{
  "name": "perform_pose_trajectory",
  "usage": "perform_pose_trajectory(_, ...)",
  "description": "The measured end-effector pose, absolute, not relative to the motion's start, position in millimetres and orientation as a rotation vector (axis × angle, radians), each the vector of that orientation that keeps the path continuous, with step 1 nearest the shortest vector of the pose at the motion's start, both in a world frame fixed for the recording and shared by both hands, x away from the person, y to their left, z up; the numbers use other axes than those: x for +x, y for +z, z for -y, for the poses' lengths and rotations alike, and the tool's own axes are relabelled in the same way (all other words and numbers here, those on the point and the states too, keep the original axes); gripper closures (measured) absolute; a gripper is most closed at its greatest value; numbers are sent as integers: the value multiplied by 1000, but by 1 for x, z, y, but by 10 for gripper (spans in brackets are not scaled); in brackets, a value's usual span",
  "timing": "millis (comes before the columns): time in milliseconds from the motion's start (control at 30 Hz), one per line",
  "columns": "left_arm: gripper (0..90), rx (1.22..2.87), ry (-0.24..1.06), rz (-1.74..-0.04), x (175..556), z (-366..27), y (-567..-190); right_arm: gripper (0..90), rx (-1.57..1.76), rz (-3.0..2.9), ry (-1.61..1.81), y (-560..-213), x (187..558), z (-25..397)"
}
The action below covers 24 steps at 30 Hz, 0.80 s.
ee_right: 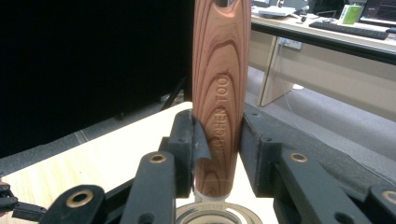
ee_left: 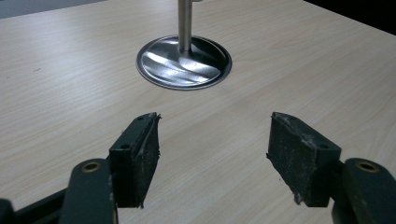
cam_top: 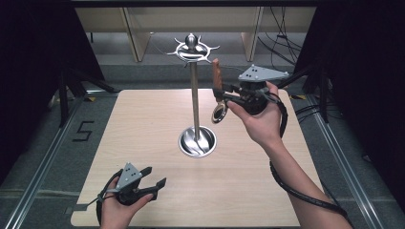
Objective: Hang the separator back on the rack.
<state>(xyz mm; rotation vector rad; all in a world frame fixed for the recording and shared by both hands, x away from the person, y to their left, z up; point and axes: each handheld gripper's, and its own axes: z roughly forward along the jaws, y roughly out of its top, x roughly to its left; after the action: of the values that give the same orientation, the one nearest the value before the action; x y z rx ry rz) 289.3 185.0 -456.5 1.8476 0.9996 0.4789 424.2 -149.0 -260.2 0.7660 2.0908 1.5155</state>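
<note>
The right tool (cam_top: 224, 94) is clamped on the smooth wooden handle of a metal-headed kitchen utensil (ee_right: 219, 93), held upright beside the steel hanging stand (cam_top: 195, 95). It seems light and stiff, perhaps slippery. The left tool (cam_top: 153, 180) is apart, empty.

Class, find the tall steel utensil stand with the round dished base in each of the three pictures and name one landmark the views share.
High view: the tall steel utensil stand rises at the table's centre, its hooked top near the upper edge.
Left gripper view: its round base and lower pole sit top centre, beyond the open fingers.
Right gripper view: not in it; the wooden-handled kitchen tool stands between the fingers.
Shared landmark: the pale wooden table.
</note>
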Motion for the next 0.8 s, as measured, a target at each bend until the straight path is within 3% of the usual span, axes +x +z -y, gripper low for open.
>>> perform_pose_trajectory(800,333,1844,471,-1004,288,-184,-457,659,798,-2119,1481,-261,442,132)
